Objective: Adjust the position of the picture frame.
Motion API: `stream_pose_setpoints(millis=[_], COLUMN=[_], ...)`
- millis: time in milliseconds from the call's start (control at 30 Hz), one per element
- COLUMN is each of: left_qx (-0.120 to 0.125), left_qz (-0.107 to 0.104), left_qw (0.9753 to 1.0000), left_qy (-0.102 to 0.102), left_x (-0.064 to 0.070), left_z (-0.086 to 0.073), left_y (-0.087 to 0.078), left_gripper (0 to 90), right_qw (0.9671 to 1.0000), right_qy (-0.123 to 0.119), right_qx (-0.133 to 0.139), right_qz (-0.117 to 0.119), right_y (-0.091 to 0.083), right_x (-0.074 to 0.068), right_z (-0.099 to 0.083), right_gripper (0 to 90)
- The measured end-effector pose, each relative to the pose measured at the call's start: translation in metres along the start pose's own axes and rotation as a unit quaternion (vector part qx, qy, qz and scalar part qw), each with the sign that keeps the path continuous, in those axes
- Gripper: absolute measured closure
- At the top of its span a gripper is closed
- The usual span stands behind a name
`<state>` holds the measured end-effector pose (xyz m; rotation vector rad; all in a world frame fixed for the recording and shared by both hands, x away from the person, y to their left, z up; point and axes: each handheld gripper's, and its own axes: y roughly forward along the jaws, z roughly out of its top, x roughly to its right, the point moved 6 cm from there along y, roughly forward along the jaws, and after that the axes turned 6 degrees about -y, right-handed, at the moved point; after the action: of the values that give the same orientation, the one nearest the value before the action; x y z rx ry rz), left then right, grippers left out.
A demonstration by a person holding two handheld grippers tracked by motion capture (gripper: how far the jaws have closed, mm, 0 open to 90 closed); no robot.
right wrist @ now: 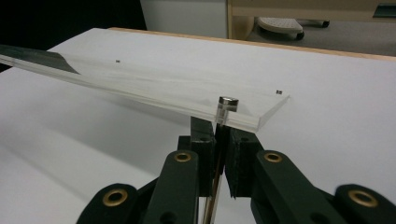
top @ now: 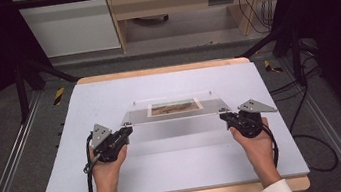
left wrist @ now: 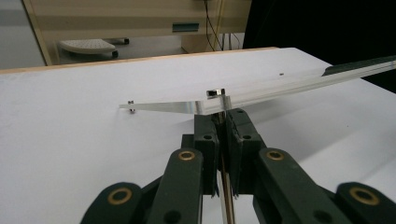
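Acrylic frame (top: pixel 175 109): raised above counter (top: pixel 119 179) centre.
Left gripper (top: pixel 124 133): jaws clenched on frame corner.
Right gripper (top: pixel 226 117): likewise.

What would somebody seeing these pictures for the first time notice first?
Most striking is the clear acrylic frame with a small picture inside it, held above the middle of the white table. The left gripper and the right gripper each hold a near corner of it, jaws closed at a small metal stud. In both gripper views the frame tilts, its near edge raised off the table.
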<state>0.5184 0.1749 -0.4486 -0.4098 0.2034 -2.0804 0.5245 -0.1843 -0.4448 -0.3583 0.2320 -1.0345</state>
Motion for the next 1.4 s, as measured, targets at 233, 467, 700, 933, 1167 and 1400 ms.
stream_pose_setpoints(millis=[233, 467, 700, 933, 1167, 1400], left_qx=[-0.008, -0.016, -0.031, -0.046, -0.056, -0.07], left_qz=[0.002, 0.004, 0.005, 0.006, 0.008, 0.014], left_qw=[1.0, 0.9999, 0.9995, 0.9989, 0.9984, 0.9974], left_qy=[0.0, 0.001, 0.007, 0.007, 0.006, 0.007], left_x=[-0.001, -0.002, -0.002, -0.002, -0.002, -0.002], left_z=[-0.005, -0.01, -0.019, -0.028, -0.035, -0.044], left_y=[-0.002, -0.004, -0.006, -0.007, -0.007, -0.006], left_gripper=[82.8, 82.8, 82.9, 83.2, 83.5, 83.9], right_qw=[1.0, 0.9998, 0.9995, 0.999, 0.9984, 0.9977], right_qy=[-0.002, -0.002, -0.002, 0.0, 0.002, 0.008], right_qx=[-0.007, -0.015, -0.027, -0.039, -0.049, -0.061], right_qz=[0.007, 0.011, 0.018, 0.023, 0.027, 0.026], right_y=[0.0, 0.0, 0.001, 0.002, 0.002, 0.004], right_x=[-0.002, -0.006, -0.008, -0.009, -0.01, -0.012], right_z=[-0.004, -0.009, -0.017, -0.025, -0.033, -0.042], right_gripper=[83.2, 83.3, 83.7, 84.3, 84.6, 84.7])
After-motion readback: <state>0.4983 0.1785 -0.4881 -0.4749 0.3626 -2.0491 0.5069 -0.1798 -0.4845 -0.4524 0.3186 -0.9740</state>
